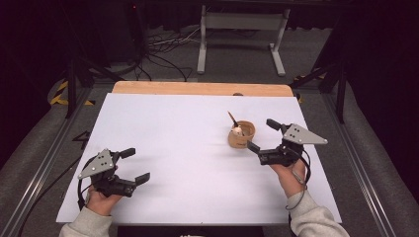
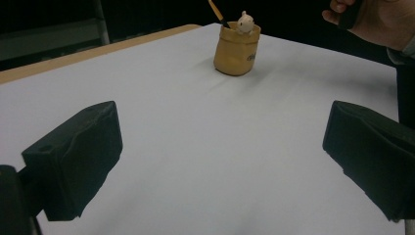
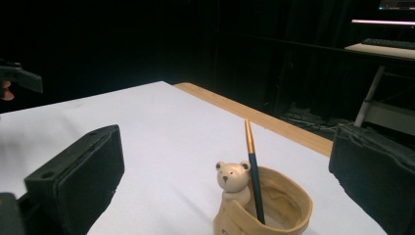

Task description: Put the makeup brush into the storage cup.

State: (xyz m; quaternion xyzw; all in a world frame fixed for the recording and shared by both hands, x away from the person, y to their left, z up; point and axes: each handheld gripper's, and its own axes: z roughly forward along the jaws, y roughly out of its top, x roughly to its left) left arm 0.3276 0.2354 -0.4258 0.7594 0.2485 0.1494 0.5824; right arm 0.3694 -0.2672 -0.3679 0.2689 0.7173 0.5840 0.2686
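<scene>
The likeliest slip, I judge, is the right gripper knocking the small tan, soft-sided cup over or sliding it across the white table, since the cup looks light and the dark pen with a gold tip leaning in it beside the little cream bear figure sticks up where a jaw could catch it. That gripper stands wide open and empty just beside the cup at the table's right-centre, touching nothing. The left gripper hangs wide open and empty, well apart over the near left.
</scene>
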